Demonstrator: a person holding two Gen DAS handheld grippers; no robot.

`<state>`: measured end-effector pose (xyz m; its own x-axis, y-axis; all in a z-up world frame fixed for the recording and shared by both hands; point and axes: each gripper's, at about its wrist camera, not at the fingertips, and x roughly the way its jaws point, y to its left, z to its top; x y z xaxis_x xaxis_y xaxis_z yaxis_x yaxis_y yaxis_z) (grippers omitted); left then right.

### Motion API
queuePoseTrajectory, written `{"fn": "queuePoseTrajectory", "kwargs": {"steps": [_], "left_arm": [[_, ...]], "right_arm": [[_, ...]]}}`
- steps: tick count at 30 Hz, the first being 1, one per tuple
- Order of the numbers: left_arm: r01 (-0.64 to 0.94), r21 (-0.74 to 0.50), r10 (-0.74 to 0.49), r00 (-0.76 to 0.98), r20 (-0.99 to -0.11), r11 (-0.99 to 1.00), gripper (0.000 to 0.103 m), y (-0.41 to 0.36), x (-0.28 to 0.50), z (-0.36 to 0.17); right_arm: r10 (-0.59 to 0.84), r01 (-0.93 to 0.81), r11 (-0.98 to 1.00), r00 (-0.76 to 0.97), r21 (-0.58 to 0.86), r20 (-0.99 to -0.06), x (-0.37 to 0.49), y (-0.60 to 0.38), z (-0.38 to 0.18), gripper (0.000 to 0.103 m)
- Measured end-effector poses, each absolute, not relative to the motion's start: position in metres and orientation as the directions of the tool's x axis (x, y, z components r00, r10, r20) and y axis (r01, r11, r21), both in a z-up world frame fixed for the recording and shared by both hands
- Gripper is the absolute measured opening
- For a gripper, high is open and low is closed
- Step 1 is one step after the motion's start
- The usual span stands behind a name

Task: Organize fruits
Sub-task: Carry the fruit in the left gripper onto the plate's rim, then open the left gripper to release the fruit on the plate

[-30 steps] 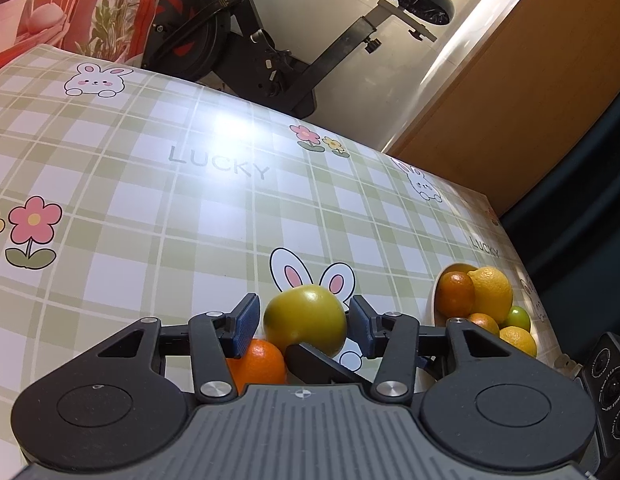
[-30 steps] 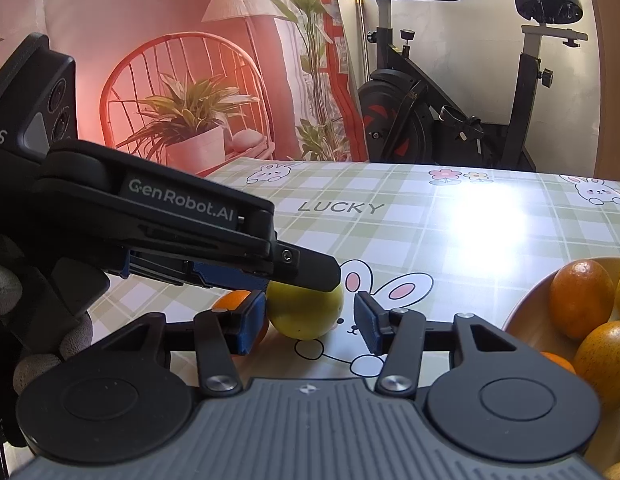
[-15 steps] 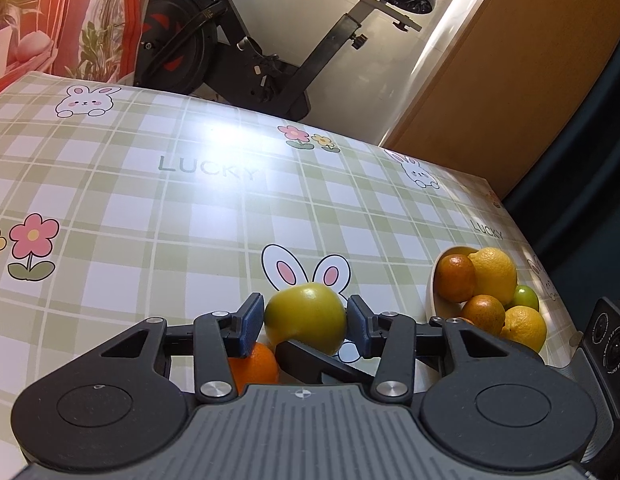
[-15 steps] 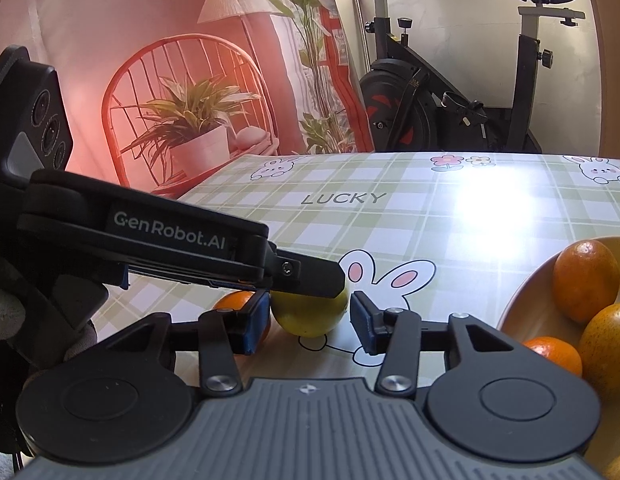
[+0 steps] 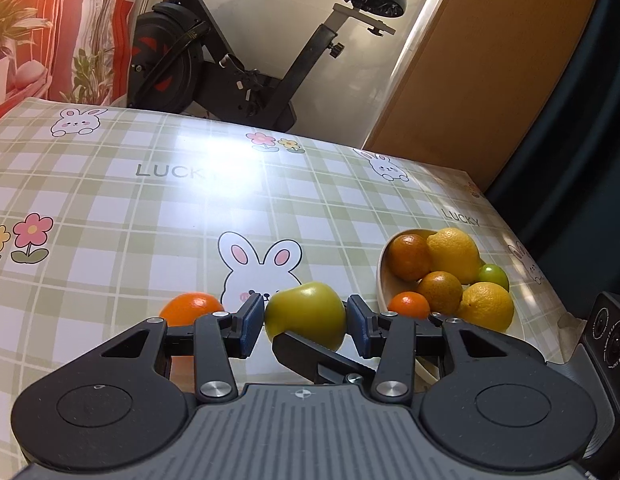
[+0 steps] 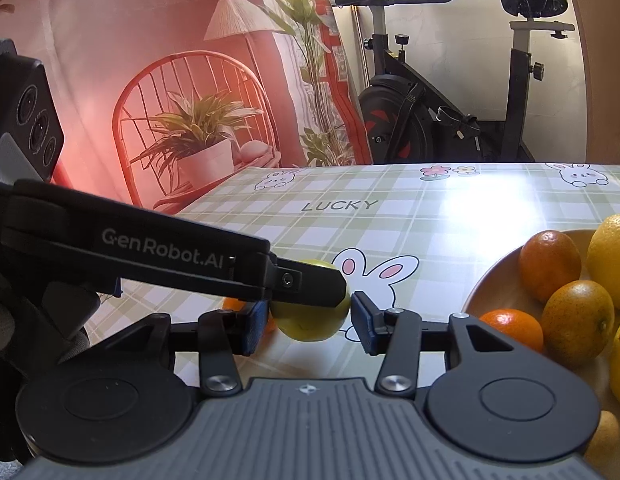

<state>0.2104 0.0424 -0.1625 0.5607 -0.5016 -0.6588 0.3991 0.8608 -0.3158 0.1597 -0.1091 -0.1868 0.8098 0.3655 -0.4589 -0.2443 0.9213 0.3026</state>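
A yellow-green apple (image 5: 306, 314) sits between the blue pads of my left gripper (image 5: 306, 322), which are closed against its sides. In the right wrist view the same apple (image 6: 310, 322) lies between my right gripper's (image 6: 310, 326) pads with a small gap on the right. The left gripper's finger (image 6: 306, 286) crosses over the apple. A loose orange (image 5: 192, 310) lies on the table just left of the apple. A wooden bowl (image 5: 383, 280) to the right holds oranges, lemons and a small green fruit.
The table (image 5: 150, 208) has a green checked cloth with bunnies and "LUCKY" print. An exercise bike (image 5: 230, 60) stands behind the far edge. The bowl also shows in the right wrist view (image 6: 493, 280) at right.
Both grippers and the apple have risen slightly and tilted; more of the table and bowl shows. The left pads stay on the apple.
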Motion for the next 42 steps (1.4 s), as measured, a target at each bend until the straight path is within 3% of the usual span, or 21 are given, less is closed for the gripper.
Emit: {"fn": "queuePoseTrajectory", "kwargs": {"steps": [15, 17, 27, 42], "left_arm": [[0.523, -0.292, -0.568, 0.51, -0.646, 0.801, 0.048, -0.032, 0.164, -0.143], [0.551, -0.295, -0.59, 0.494, -0.639, 0.781, 0.038, -0.043, 0.159, -0.142], [0.551, -0.31, -0.585, 0.44, -0.681, 0.775, 0.039, -0.069, 0.163, -0.164], [0.514, -0.35, -0.596, 0.46, -0.658, 0.783, 0.044, -0.062, 0.162, -0.172]], "right_arm": [[0.297, -0.141, 0.916, 0.867, 0.375, -0.399, 0.088, -0.173, -0.161, 0.048], [0.277, -0.116, 0.916, 0.874, 0.383, -0.398, 0.078, -0.184, -0.16, 0.046], [0.201, -0.022, 0.924, 0.878, 0.381, -0.435, 0.065, -0.215, -0.169, 0.043], [0.188, -0.016, 0.935, 0.869, 0.354, -0.458, 0.066, -0.214, -0.178, 0.044]]}}
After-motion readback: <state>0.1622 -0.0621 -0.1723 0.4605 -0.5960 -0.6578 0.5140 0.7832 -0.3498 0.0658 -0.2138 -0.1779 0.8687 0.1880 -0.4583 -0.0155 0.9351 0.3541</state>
